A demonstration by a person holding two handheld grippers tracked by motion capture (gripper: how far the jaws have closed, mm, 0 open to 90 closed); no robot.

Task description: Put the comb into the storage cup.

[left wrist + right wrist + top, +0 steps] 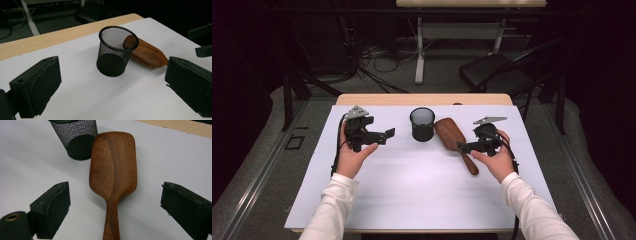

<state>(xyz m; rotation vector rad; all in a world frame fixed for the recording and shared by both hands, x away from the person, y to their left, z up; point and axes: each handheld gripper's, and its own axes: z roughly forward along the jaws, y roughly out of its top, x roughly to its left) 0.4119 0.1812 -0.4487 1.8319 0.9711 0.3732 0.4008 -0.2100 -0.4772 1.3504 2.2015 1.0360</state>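
Observation:
A black mesh cup (pixel 422 124) stands upright at the middle back of the white sheet (pixel 412 190). Just right of it a wooden hairbrush (pixel 451 135) lies bristles down, its handle pointing toward the person. My right gripper (pixel 463 146) is open and hovers at the handle; in the right gripper view the brush (pixel 113 167) lies between the spread jaws of that gripper (pixel 115 205), untouched. My left gripper (pixel 382 136) is open left of the cup, apart from it. The left gripper view has the cup (pixel 116 53) and brush (pixel 150 56) ahead of the open gripper (pixel 112 90).
A strip of wooden tabletop (pixel 424 99) runs along the far edge behind the sheet. Beyond the table are a black chair (pixel 497 70), a white desk leg (pixel 419 55) and floor cables (pixel 377 60). The near half of the sheet is bare.

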